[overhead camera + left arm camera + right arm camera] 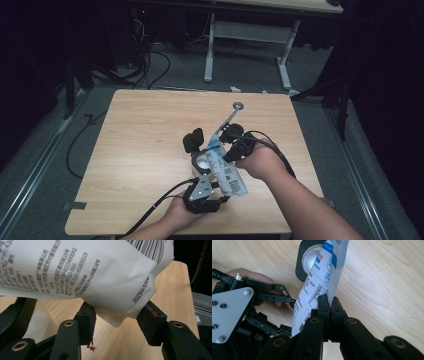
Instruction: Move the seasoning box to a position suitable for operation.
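High view shows a white refill pouch point(226, 167) with blue print, held slanting above the wooden table point(140, 145), its upper end over a black-framed metal cup point(200, 161). The right gripper point(329, 305) has its jaws pressed together on the pouch's thin side seam, while the left gripper point(117, 320) has its jaws spread, the pouch's bottom corner between the pads, apparently just touching them without a firm grip. Pouch lifted and positioned looks done; emptying it looks left, and whether it is opened I cannot tell.

Glossy white plastic pouch point(226, 170), matt wood-grain table point(140, 140)
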`<state>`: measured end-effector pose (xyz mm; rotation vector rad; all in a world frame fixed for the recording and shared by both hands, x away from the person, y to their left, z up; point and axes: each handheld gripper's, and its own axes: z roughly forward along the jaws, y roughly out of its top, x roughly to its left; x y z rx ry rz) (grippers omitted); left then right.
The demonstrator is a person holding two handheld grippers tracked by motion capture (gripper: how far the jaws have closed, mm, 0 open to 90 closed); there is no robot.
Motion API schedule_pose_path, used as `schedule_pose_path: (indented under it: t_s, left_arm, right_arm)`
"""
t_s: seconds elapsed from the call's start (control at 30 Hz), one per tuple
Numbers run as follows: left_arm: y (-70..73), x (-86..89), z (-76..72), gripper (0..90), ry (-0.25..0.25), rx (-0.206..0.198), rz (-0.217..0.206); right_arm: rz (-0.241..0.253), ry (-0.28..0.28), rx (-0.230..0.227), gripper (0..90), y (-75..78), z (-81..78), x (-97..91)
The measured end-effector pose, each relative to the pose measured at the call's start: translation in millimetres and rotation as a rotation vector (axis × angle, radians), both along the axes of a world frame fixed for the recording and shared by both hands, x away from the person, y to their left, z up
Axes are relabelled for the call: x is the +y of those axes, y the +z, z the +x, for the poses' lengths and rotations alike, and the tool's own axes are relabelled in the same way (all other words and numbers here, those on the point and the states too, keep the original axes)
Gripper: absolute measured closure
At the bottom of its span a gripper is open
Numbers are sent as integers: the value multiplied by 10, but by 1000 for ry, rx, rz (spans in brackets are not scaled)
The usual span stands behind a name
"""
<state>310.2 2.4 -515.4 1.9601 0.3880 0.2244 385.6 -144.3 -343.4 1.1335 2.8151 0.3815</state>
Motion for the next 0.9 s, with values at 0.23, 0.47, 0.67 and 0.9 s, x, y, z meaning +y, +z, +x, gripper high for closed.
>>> schedule_pose_path:
  t_s: [0.23, 0.47, 0.67, 0.9]
  left_arm:
    - [-16, -1, 28, 508, 8, 8, -2]
    - [-33, 9, 52, 508, 19, 19, 1]
    - [-52, 17, 83, 510, 25, 52, -7]
    - [-47, 15, 65, 506, 23, 46, -6]
  right_arm:
    - [5, -1, -1, 896, 14, -19, -38]
    - [6, -23, 3, 896, 22, -44, -61]
    - [5, -20, 1, 896, 19, -36, -69]
    - [4, -26, 3, 897, 22, -38, -69]
